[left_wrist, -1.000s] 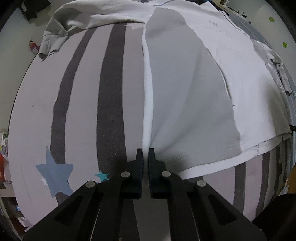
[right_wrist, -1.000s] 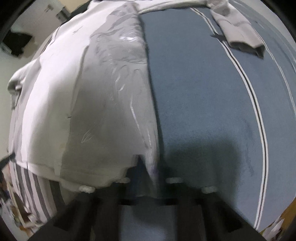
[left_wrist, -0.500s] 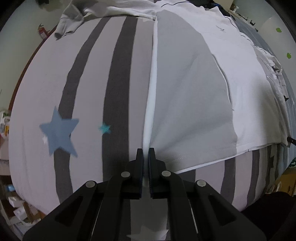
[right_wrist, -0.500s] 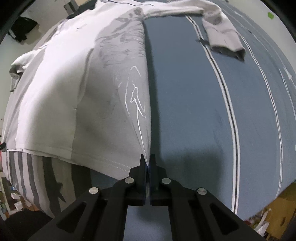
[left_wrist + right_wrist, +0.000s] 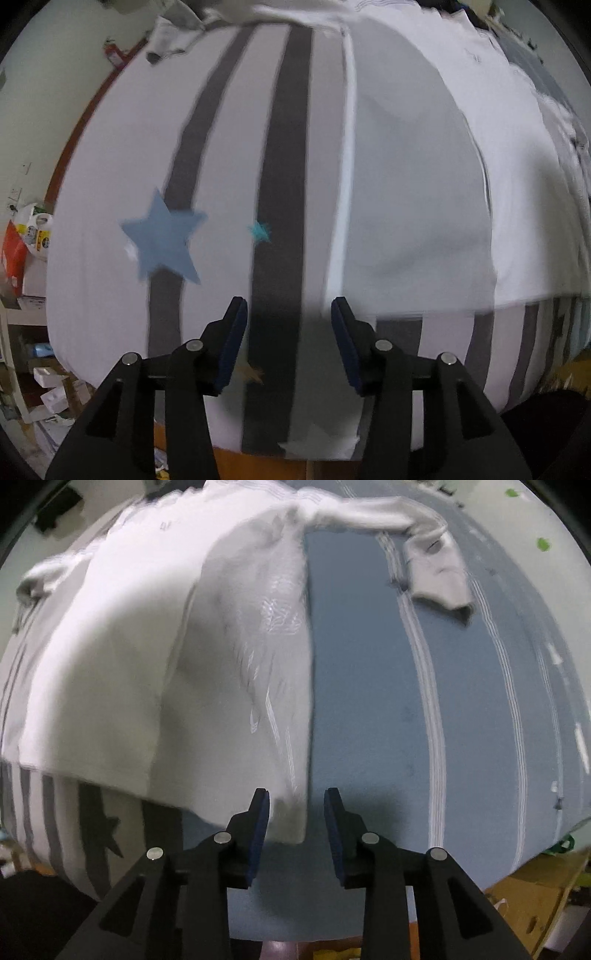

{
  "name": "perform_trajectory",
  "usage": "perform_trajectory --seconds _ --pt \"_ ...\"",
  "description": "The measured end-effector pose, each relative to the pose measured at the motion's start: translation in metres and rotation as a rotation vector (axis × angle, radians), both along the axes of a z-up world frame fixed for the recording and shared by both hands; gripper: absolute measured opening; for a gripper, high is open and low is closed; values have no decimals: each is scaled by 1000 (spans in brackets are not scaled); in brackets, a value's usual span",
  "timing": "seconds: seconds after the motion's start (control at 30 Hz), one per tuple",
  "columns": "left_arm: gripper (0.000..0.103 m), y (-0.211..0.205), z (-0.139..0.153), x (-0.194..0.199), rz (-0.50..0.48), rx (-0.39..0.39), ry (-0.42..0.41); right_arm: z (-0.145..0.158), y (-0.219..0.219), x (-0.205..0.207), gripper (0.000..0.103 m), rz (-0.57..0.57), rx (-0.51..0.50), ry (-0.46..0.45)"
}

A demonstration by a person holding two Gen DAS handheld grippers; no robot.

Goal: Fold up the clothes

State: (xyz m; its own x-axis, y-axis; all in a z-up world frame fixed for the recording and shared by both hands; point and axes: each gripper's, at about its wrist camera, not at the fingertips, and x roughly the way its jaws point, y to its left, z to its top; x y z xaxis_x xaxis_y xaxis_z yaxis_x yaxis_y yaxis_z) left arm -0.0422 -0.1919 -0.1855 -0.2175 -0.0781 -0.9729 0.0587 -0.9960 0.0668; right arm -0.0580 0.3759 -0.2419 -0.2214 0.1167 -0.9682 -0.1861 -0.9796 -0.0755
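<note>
**A:** Where's the shirt lying?

**B:** The white shirt (image 5: 417,206) is spread flat on the bed (image 5: 110,155), its hem running along the bed's near edge. It straddles the bedding: one side on the grey-striped sheet (image 5: 284,184), the other on the blue cover (image 5: 369,701). Both long sides look turned in over the middle, so the body reads as a narrower panel with straight folded edges. One sleeve (image 5: 436,565) trails out toward the far right corner of the bed.

**A:** And the grippers?

**B:** The left hand-held gripper (image 5: 289,312) is released, jaws wide apart, gripping nothing, just off the shirt's left hem corner over the dark stripe. The right hand-held gripper (image 5: 296,801) is also spread apart, with the shirt's right hem corner sitting between the jaws. Both views are smeared, so I can't say for certain that the cloth is clear of the pads, but they aren't clamping it.

**A:** Why sit at those two corners?

**B:** I'd judge it's because the hem corners control each folded edge; holding there keeps the folds straight. With the jaws apart, this fits either letting go of side folds just laid down or lining up to pinch the hem and carry it toward the collar.
</note>
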Motion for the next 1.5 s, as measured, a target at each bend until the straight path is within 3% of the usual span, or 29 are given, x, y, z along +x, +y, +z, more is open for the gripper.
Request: perform_trajectory --seconds 0.13,0.27,0.33,0.4,0.53,0.6,0.73,0.9,1.03,1.17,1.37,1.5 --pt "48 -13 12 -62 66 38 84 30 19 -39 36 -93 38 128" --pt "48 -1 20 -127 76 52 195 41 12 -124 36 -124 103 247" --pt "48 -8 -18 -204 70 47 262 43 23 -175 37 -127 105 313" --pt "48 -5 -10 -223 71 65 311 42 33 -225 40 -124 93 378" --pt "48 19 11 -340 6 96 407 42 26 -299 40 -56 103 423" --pt "49 29 20 -363 -26 89 441 31 36 -344 42 -27 98 433" --pt "51 70 -3 -438 -71 50 419 33 64 -390 42 -55 51 433" --pt "51 92 -46 -507 -110 -2 355 15 127 -452 44 -80 30 414" --pt "51 77 -77 -538 -88 -27 314 -15 144 -488 45 0 36 371" --pt "51 66 -100 -550 -113 5 260 -32 133 -515 45 78 13 343" --pt "51 67 -103 -567 -186 124 284 -55 112 -551 48 186 -20 312" --pt "51 76 -109 -579 -206 119 278 -72 113 -555 49 152 -19 274"
